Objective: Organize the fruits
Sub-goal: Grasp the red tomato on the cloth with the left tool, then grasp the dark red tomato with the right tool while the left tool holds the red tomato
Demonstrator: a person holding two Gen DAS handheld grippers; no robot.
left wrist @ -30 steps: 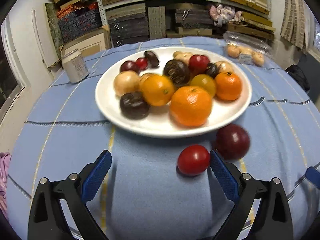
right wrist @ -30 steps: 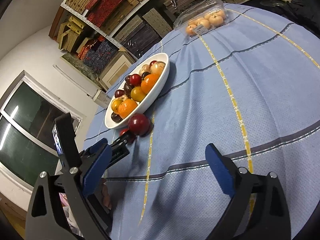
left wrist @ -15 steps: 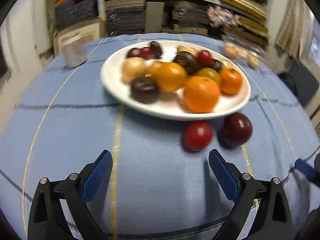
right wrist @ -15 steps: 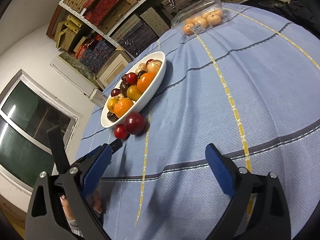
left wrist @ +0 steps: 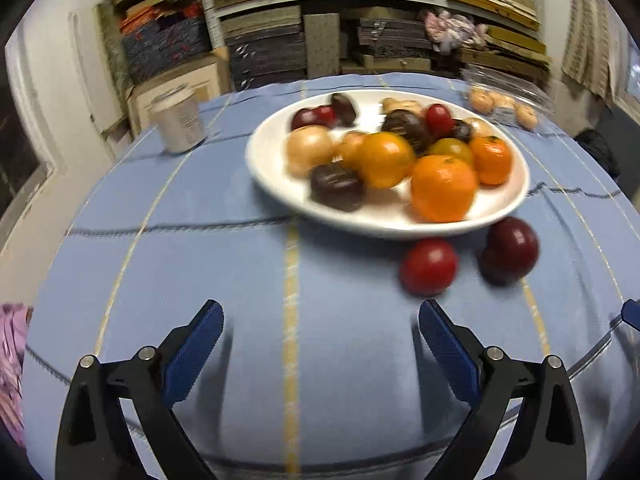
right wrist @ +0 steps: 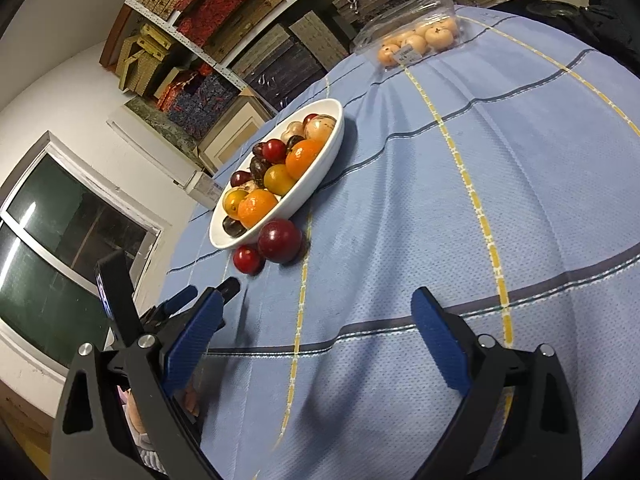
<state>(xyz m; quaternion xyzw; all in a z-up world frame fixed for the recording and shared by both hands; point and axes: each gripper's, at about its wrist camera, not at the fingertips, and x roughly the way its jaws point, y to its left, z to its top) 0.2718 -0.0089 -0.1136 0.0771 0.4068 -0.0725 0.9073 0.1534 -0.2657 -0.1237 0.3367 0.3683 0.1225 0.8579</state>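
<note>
1. Holding my left gripper low over the blue checked tablecloth, I see its jaws spread wide with nothing between them.
2. Ahead and to the right of its right finger lies a small red fruit on the cloth, with a larger dark red plum just beside it, further right.
3. Both sit close against the near rim of the white oval dish, which holds oranges, dark plums and pale fruit.
4. Far left of the dish stands a tin can; behind to the right lies a clear pack of small orange fruit.
5. My right gripper is also wide apart and empty, with the dish well ahead to its left.
</note>
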